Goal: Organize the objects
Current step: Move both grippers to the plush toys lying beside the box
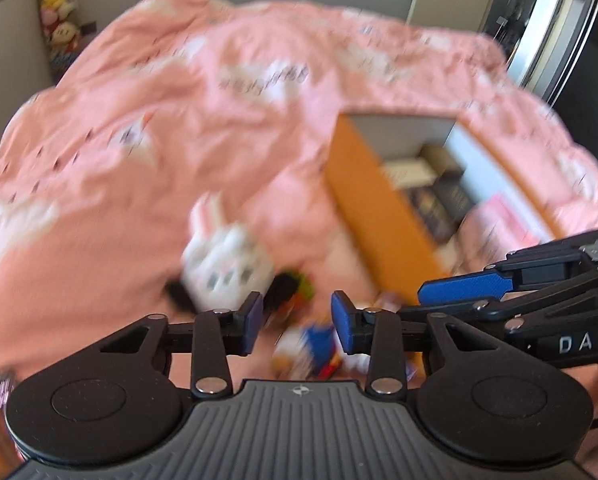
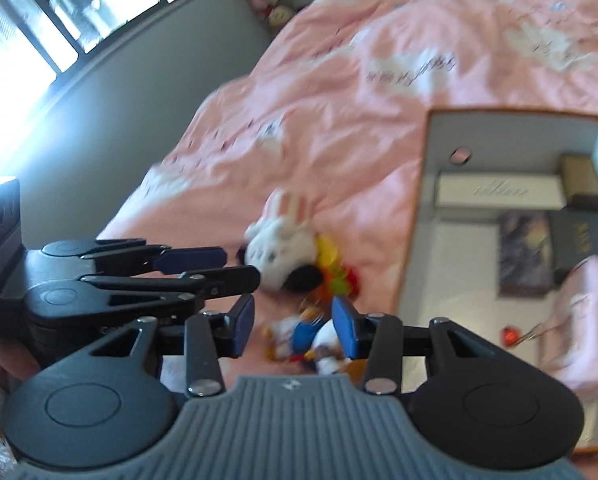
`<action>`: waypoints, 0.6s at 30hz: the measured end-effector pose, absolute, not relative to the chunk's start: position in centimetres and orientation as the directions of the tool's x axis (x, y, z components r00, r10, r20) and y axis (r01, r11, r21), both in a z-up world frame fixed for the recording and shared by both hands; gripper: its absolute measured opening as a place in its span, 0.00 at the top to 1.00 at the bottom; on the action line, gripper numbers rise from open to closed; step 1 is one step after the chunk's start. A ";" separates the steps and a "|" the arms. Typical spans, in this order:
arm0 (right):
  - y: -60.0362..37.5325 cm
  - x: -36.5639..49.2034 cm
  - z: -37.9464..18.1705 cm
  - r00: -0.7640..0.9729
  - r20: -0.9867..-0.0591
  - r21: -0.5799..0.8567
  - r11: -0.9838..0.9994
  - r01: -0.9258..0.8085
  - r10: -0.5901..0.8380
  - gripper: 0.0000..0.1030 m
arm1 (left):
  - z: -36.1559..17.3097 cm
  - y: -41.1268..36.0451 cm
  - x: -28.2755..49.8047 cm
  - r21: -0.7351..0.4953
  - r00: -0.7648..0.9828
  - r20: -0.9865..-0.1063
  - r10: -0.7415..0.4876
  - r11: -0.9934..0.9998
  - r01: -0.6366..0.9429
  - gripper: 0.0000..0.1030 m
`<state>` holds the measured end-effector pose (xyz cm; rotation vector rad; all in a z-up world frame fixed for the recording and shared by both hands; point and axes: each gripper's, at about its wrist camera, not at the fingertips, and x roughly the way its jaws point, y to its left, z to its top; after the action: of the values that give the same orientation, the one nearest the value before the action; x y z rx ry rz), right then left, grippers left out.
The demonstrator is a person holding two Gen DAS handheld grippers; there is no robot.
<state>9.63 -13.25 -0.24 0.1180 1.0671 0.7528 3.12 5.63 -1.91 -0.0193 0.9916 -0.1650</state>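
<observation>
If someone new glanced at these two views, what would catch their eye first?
Probably the pink bedspread filling both views, and the orange-edged open box on it at the right, holding flat boxes. Beside the box lies a white bunny plush, and a small colourful toy shows between the right gripper's open jaws.

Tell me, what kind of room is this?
Most likely a bedroom. A pink quilt is spread over a big bed, a stack of plush toys stands in the corner, and a white bunny plush lies on the quilt beside an open box.
</observation>
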 end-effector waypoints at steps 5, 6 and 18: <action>-10.2 8.9 -2.6 0.212 -0.827 0.394 0.806 -0.441 0.520 0.62 | -4.2 6.8 1.8 -0.010 0.484 -0.873 -0.057 0.995 0.098 0.60; -9.8 8.9 -2.8 0.220 -0.839 0.369 0.817 -0.442 0.498 0.62 | -4.5 7.0 1.8 0.013 0.482 -0.875 -0.033 0.996 0.093 0.60; -5.3 9.7 -4.6 0.265 -0.939 -0.066 0.644 -0.762 0.218 0.54 | -6.2 7.7 2.3 -0.004 0.466 -0.883 -0.059 0.993 0.119 0.64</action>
<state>9.66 -5.32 -4.58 -0.5825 1.1156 0.7142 2.32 7.65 -6.19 0.0611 1.0805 -0.1093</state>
